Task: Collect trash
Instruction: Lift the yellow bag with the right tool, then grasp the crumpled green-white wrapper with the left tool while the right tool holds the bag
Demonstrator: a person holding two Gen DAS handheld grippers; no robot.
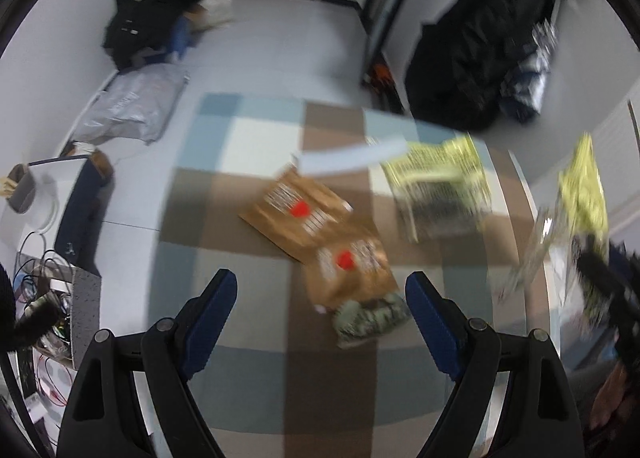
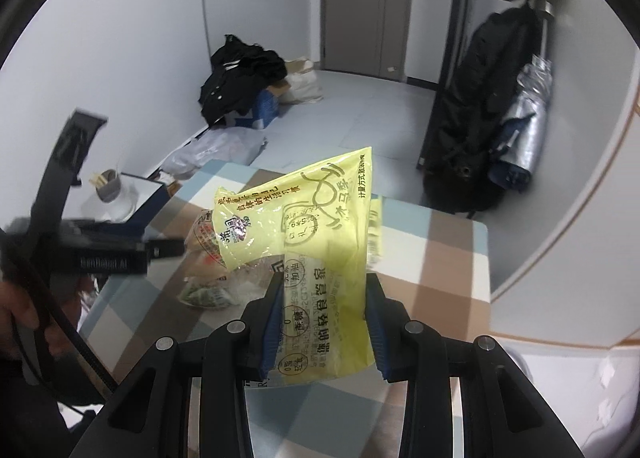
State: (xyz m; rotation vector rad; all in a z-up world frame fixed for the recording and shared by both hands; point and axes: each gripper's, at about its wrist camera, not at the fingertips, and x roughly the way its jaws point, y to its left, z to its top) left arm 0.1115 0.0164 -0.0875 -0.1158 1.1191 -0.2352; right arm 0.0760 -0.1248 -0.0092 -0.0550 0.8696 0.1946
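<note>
Small room, pale floor, grey door at the far wall, dark clothing heaped in the far corner and a dark coat hanging on a rack. The table (image 1: pixel 224 218), covered in a blue, white and brown check cloth, is carrying the trash.

You are holding the right hand-held gripper (image 2: pixel 325 318) above the near part of the table, its jaws clamped on the lower half of a yellow wrapper (image 2: pixel 304 226). The wrapper is standing up out of the jaws, clear of the cloth. It looks thin and limp, so a grip across its width is probably what is keeping it from folding away.

Your left hand-held gripper (image 1: pixel 320 318) is hanging over the middle of the table with its jaws wide apart and nothing between them. Beyond it two brown paper packets (image 1: pixel 296 214) are lying overlapped, flat on the cloth. A small green crumpled wrapper (image 1: pixel 372 318) is touching the nearer packet's edge, just inside the right jaw. A second yellow packet (image 1: pixel 436 182) and a white paper strip (image 1: pixel 348 158) are lying toward the far right corner.

Judgement: the open jaws are lining up on the green wrapper or the nearer brown packet. The flat packets may need an edge lifted first.
</note>
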